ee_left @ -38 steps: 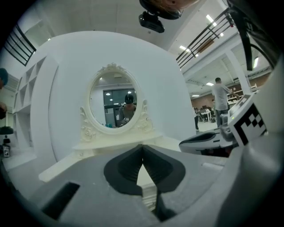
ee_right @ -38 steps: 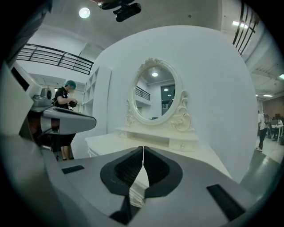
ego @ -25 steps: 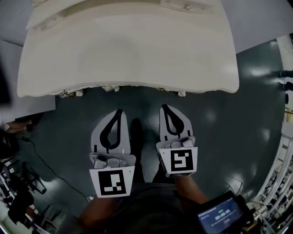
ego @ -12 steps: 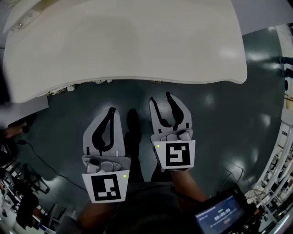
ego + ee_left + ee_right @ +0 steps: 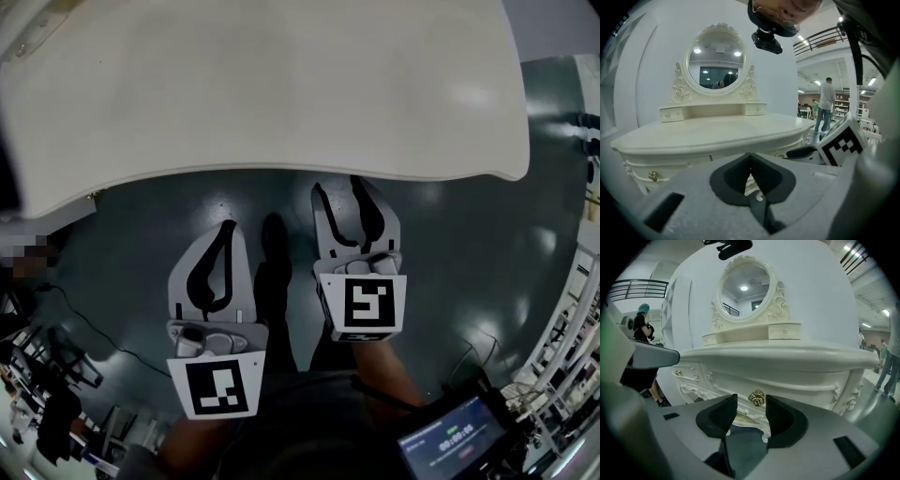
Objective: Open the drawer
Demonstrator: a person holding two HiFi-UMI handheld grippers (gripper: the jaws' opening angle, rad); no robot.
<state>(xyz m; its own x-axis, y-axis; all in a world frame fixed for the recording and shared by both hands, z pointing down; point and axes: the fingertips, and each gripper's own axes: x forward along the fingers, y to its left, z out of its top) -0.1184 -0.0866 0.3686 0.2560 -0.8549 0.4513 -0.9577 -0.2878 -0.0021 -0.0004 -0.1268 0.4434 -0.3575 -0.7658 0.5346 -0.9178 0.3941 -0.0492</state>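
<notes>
Ahead of the right jaws: the small gold rosette knob (image 5: 756, 398) on the cream carved drawer front (image 5: 797, 380) sits at lower centre of the right gripper view. It is framed in the gap beyond the tips, apart from both pads.
Right gripper (image 5: 751, 404): its jaws have just been opening and now stand spread wide, with nothing gripped.
Left gripper (image 5: 750, 158): its tips are together and it is empty. Another gold knob (image 5: 653, 176) shows at the lower left of its view, off its line.
Nearer hand: the right, by my judgement; a straight push forward should bracket the knob.
Head view: the glossy cream tabletop (image 5: 281, 94) overhangs and hides the drawer and knob, so only the gripper views show them.
</notes>
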